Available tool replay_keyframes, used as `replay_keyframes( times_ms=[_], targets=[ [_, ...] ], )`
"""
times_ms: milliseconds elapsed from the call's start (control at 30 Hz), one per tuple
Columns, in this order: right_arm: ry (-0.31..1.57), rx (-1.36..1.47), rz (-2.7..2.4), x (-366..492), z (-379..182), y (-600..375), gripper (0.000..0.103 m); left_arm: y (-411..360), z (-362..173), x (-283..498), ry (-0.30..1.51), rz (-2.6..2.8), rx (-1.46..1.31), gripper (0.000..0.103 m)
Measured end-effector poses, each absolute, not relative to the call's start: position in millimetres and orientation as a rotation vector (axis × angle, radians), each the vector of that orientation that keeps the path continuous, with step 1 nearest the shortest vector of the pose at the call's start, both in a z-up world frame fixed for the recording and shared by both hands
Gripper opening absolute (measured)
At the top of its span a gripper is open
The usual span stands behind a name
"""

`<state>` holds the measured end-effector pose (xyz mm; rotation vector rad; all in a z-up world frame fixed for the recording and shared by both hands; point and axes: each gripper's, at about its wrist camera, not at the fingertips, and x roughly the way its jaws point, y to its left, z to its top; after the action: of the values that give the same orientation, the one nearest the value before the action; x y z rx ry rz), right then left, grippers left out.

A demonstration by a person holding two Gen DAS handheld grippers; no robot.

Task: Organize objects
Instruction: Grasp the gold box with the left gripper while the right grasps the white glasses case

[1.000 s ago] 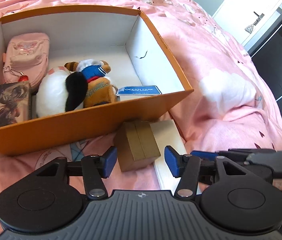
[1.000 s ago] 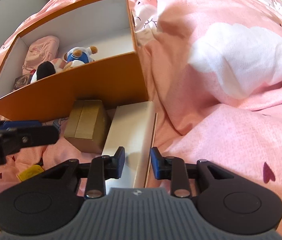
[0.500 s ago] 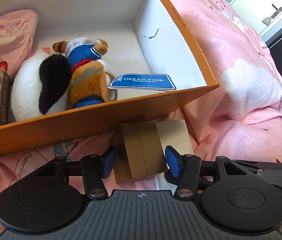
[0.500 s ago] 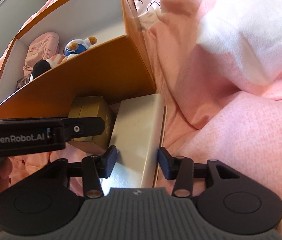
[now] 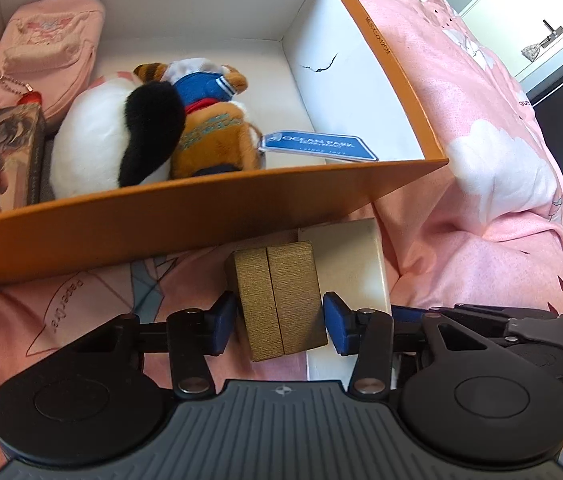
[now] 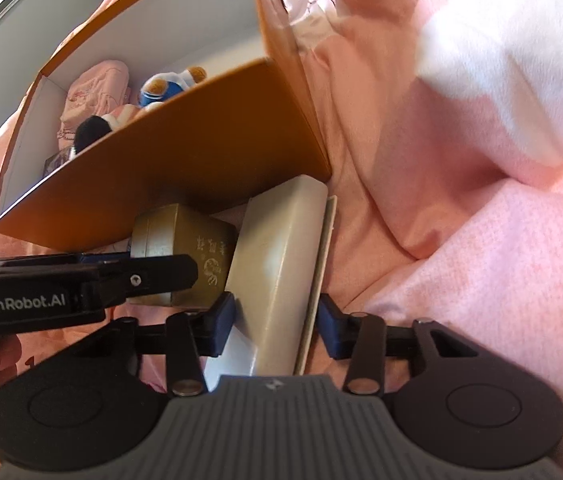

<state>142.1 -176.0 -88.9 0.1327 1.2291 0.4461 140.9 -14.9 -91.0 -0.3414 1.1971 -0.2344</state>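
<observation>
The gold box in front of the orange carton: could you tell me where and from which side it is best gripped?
Grip the gold box across its two long side faces, coming down from above. They are flat and parallel, its seam runs between them, and the left tool already straddles them. The cream box crowds its right side, so slip that pad in carefully.

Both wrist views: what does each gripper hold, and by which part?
Left gripper straddles the gold box across its sides, right gripper the cream box across its long sides; both jaws have just been closing, but contact cannot be told.
</observation>
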Motion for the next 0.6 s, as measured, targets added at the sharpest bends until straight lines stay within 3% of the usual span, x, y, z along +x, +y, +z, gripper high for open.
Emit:
replay_keyframes(
  times_ms=[267, 600],
  targets=[
    [1.205, 0.014, 0.477, 122.2, -67.5, -151.9, 0.037, 0.7, -86.8, 123.0, 1.206, -0.229, -0.356, 0.052],
    [1.218, -0.052, 0.523, 108.3, -64.6, -128.6, 0.038, 27.0, -80.9, 93.8, 1.207, -0.188, -0.346, 0.052]
  ],
)
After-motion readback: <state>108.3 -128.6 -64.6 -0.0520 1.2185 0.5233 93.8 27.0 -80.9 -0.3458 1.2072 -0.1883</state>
